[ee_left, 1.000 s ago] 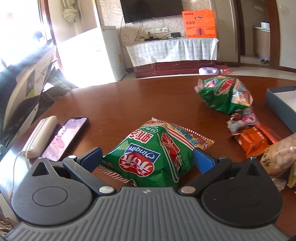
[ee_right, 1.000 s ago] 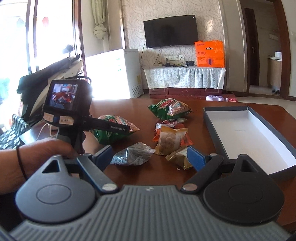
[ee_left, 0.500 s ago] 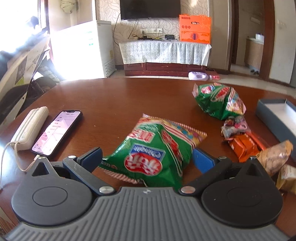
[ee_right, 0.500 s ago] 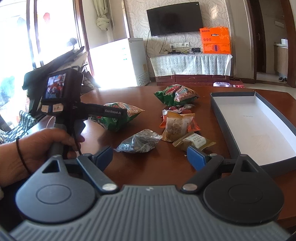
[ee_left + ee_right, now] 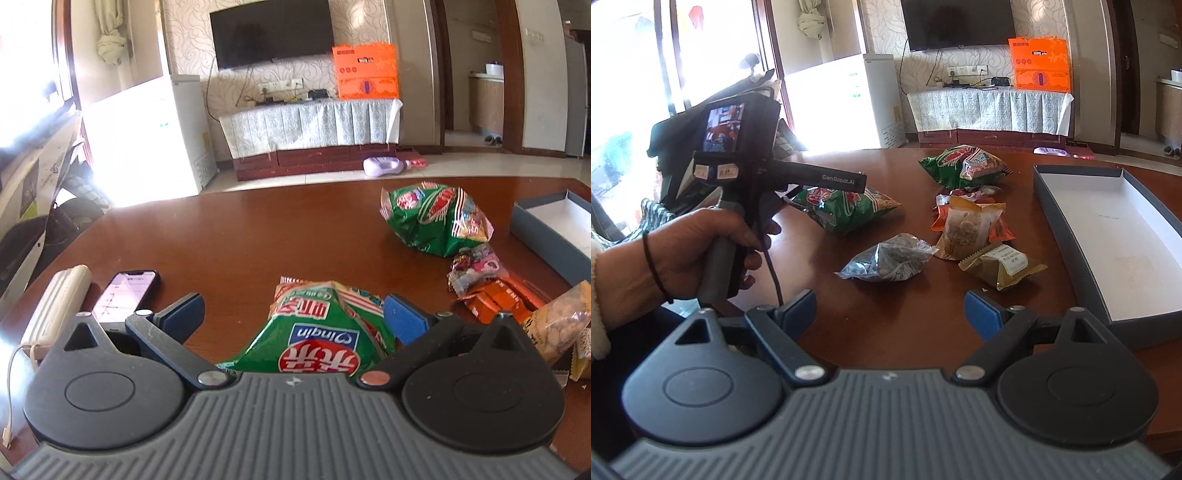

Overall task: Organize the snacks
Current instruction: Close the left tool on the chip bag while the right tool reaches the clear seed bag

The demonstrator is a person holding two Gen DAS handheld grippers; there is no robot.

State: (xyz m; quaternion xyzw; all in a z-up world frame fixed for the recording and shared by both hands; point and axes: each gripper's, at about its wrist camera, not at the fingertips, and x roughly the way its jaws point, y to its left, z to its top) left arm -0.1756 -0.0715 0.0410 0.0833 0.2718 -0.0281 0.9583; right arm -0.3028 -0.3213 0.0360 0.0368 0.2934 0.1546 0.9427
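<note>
Snacks lie on a brown table [image 5: 908,317]: a green chip bag [image 5: 317,332] sits between the wide-spread left tongs [image 5: 293,314], untouched; right tongs [image 5: 890,308], also wide, hover empty beside a gray box [image 5: 1082,258].

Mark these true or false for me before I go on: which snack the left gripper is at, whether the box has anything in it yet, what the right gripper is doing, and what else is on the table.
1. The left gripper is open with a green chip bag between its fingers. True.
2. The grey box already holds two snacks. False: its white interior holds no snacks.
3. The right gripper grips the silver packet. False: it is open, short of the packet.
4. A phone lies on the table left of the left gripper. True.
</note>
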